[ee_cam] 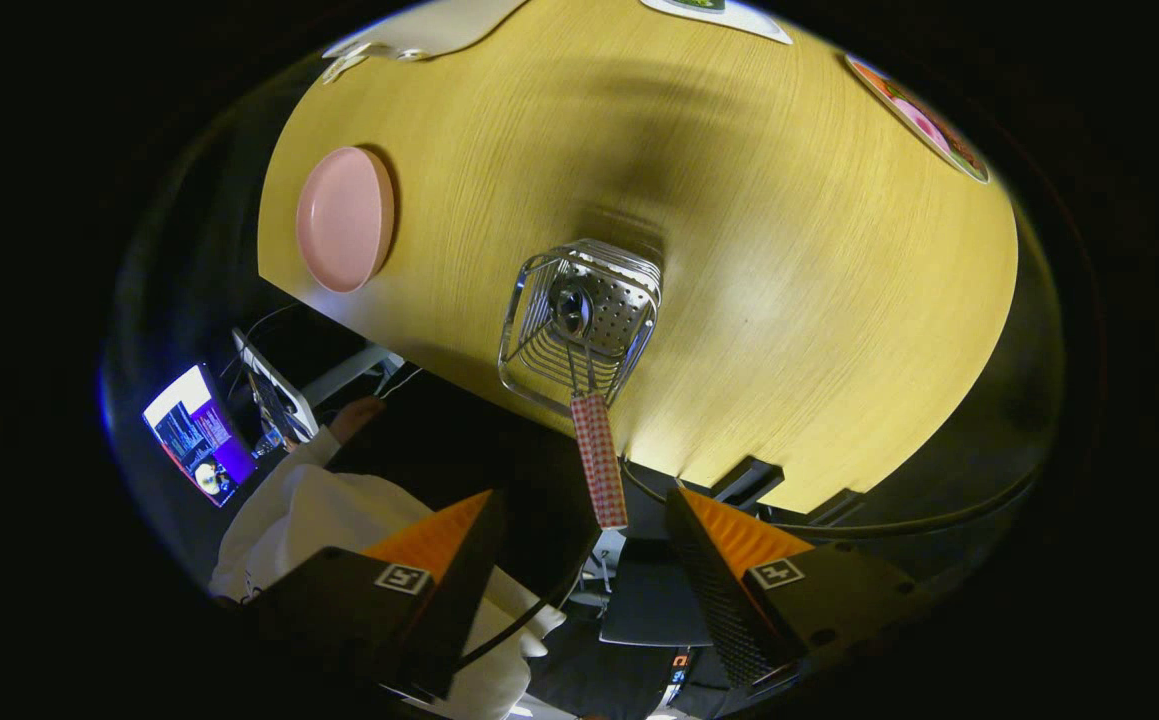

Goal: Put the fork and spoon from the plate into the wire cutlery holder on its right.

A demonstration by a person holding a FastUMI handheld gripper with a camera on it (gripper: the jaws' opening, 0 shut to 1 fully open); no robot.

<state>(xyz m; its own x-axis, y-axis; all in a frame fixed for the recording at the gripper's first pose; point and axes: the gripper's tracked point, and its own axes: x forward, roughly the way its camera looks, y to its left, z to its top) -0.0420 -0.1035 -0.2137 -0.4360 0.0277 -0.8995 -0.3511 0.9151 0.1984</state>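
Wooden table (789, 250) broad, mostly bare beyond wire cutlery holder (579, 320), which sits near front edge. Pink plate (344, 218) at left edge, bare. Holder contains spoon (594, 420), checked handle sticking out toward gripper (584, 545); fingers spread, gripping nothing.

A light wooden table (789, 260) with a fine grain is seen from above, beyond the gripper (584, 545), whose fingers are spread apart with nothing pressed between them. A pink plate (344, 218) is set near one corner of the table. A wire cutlery holder (579, 320) stands well apart from it, close to the near edge, with a red-checked handle (599, 460) sticking out. At the far side, what may be placemats or cards (924, 120) are partly seen.
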